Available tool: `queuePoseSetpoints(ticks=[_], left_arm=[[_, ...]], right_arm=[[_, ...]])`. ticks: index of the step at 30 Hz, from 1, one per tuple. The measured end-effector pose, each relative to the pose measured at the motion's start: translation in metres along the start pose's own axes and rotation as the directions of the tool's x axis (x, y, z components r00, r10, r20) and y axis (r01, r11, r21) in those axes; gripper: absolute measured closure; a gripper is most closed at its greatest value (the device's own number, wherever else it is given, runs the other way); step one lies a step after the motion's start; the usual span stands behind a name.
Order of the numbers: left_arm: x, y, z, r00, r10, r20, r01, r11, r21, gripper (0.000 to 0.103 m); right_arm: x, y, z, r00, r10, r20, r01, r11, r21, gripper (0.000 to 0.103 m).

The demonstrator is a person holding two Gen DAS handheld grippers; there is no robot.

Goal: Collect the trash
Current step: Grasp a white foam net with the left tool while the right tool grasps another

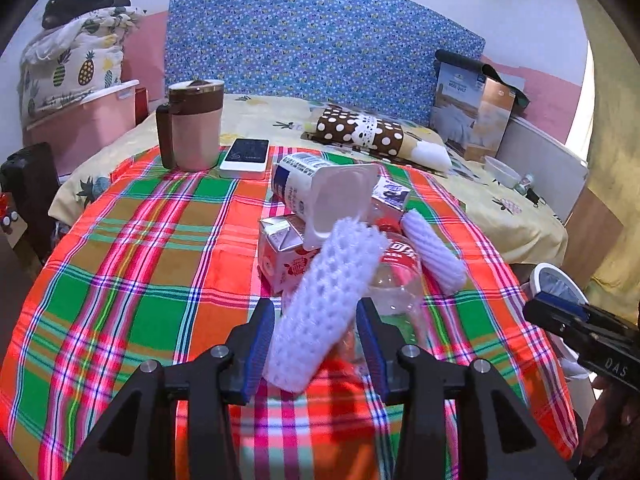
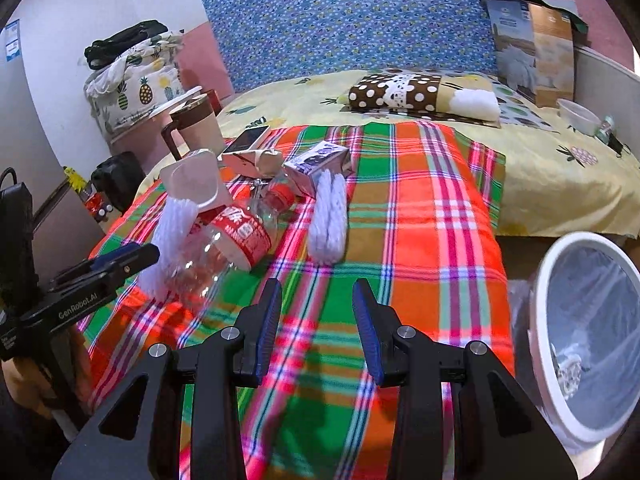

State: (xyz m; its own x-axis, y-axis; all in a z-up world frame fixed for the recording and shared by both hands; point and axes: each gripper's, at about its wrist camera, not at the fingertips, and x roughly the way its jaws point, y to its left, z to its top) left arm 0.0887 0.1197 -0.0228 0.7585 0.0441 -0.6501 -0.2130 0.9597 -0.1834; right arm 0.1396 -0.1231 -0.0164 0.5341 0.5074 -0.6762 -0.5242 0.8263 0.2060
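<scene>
Plaid cloth [image 1: 132, 264], woven red/green/orange checks, covers the table. Trash sits in a heap mid-cloth: white foam fruit net [image 1: 324, 312], soft open mesh tube, leans on a clear plastic bottle [image 2: 224, 248] w/ red label, lying on its side. Behind: squat white plastic yogurt cup [image 1: 316, 196] tipped over, pink cardboard milk carton [image 1: 284, 256], smaller purple-print carton [image 2: 320, 164], and a 2nd foam net [image 2: 330, 216], ribbed, flat on the cloth.

Left gripper [image 1: 316, 344]: jaws part-open, net between the blue ribbed pads; pads don't seem to press it.

Right gripper [image 2: 318, 320]: jaws part-open, nothing between, only cloth below.

White round-rimmed bin [image 2: 560, 280] w/ clear plastic liner stands just beside the table edge, right of the right gripper. Beige/brown mug [image 1: 196, 124] + phone [image 1: 246, 156] at far edge.
</scene>
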Motion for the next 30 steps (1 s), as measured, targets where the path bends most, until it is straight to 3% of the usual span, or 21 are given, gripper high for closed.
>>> queuePoseSetpoints(ticks=[12, 21, 24, 30], left_arm=[[0.027, 0.002, -0.006, 0.994, -0.08, -0.069, 0.08, 0.997, -0.003, 0.06], [0.031, 0.001, -0.009, 0.994, -0.091, -0.065, 0.092, 0.996, 0.005, 0.064], [0.029, 0.0, -0.011, 0.994, -0.087, -0.059, 0.088, 0.996, 0.013, 0.068], [0.024, -0.001, -0.01, 0.996, -0.073, -0.048, 0.074, 0.997, 0.009, 0.073]], right_arm=[[0.042, 0.004, 0.016, 0.998, 0.008, -0.059, -0.01, 1.0, -0.022, 0.064], [0.062, -0.002, 0.022, 0.995, -0.006, -0.095, 0.006, 1.0, -0.001, 0.064], [0.062, -0.002, 0.021, 0.995, -0.002, -0.098, 0.003, 1.0, 0.007, 0.081], [0.052, -0.003, 0.02, 0.997, 0.009, -0.071, -0.007, 1.0, 0.025, 0.086]])
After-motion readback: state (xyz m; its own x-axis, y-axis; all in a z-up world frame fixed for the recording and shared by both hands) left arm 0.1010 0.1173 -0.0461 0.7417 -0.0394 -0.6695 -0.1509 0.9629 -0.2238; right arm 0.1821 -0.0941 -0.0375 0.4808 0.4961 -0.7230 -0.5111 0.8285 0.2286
